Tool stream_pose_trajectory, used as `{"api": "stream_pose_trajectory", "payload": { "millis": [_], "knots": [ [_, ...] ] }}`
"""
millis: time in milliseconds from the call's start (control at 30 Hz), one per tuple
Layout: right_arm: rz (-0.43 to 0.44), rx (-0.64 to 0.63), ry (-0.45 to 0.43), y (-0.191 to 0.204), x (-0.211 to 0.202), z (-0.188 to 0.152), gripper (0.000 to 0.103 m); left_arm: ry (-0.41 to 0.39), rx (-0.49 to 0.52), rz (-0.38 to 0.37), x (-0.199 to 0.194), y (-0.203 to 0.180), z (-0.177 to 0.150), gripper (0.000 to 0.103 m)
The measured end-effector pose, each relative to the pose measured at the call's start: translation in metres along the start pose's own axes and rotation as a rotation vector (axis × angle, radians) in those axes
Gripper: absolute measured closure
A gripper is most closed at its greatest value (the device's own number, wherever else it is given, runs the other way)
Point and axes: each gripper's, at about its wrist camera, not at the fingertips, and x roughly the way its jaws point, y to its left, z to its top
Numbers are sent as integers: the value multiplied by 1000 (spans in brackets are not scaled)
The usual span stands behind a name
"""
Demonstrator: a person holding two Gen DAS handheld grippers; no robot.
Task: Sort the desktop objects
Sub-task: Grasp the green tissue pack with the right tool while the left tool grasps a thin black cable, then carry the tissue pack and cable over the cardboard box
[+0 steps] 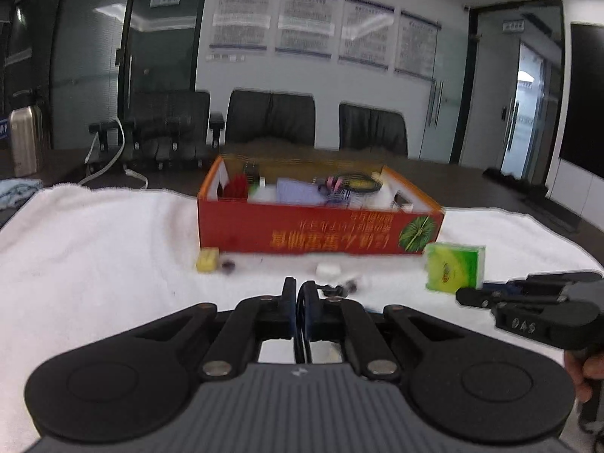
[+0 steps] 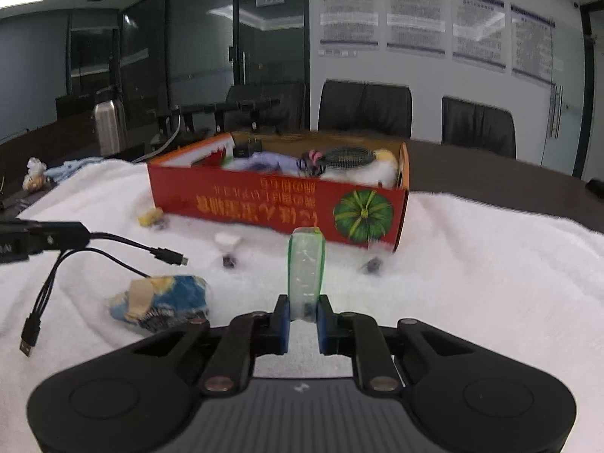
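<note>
in the right wrist view the right gripper (image 2: pixel 303 311) sits at bottom centre, its blue pads pressed against the near end of a green tissue pack (image 2: pixel 305 270) that stands up out of the grip toward the middle of the frame. to the lower left a crumpled blue and yellow wrapper (image 2: pixel 162 300) lies on the white towel (image 2: pixel 490 264), just left of the gripper. further left a black cable (image 2: pixel 113 253) with several plug ends dangles from the left gripper, which enters at the left edge; one plug hangs near the lower left corner.

in the left wrist view the left gripper (image 1: pixel 299 294) is at bottom centre, its fingers drawn nearly together around the thin black cable (image 1: pixel 300 324) running between them.

mid-frame, small bits dot the towel just in front of the box: a yellow eraser (image 1: pixel 207 259), a white cap (image 1: pixel 327 270) and a few dark clips (image 2: pixel 228 261). the towel to the right of these, in the right wrist view, is open out to its edge.

beyond them the red cardboard box (image 2: pixel 264 207) stands open-topped across the centre, its near wall facing the cameras, already holding a mix of items including a round black brush (image 2: pixel 347 156). behind the box the towel ends and the dark table (image 2: pixel 490 173) runs on to black chairs (image 2: pixel 364 111). a steel bottle (image 2: pixel 109 122) stands at upper left.
</note>
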Motion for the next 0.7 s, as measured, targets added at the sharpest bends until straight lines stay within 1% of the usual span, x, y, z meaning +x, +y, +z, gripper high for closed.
{"api": "stream_pose_trajectory", "payload": {
  "millis": [100,233,300,433,567,633,667,700],
  "knots": [
    [7,-12,-38,5,-14,4,91,-36,3,-2,-14,-2,7,99],
    [17,-28,-91,10,-34,9,91,-57,-2,-8,-20,-2,15,99],
    [16,-47,-105,10,-40,15,91,-77,1,-10,-21,-1,24,100],
    [30,-63,-121,3,-43,39,91,-110,39,-26,-15,-1,58,100],
    [40,-81,-140,-8,-28,72,91,-136,77,-33,3,-7,92,100],
    [65,-101,-170,-16,-13,88,91,-151,90,-32,16,-13,108,100],
    [90,-113,-188,-22,-3,94,91,-156,95,-34,22,-14,115,100],
    [142,-124,-213,-29,9,100,90,-159,95,-37,29,-14,123,100]
  ]
}}
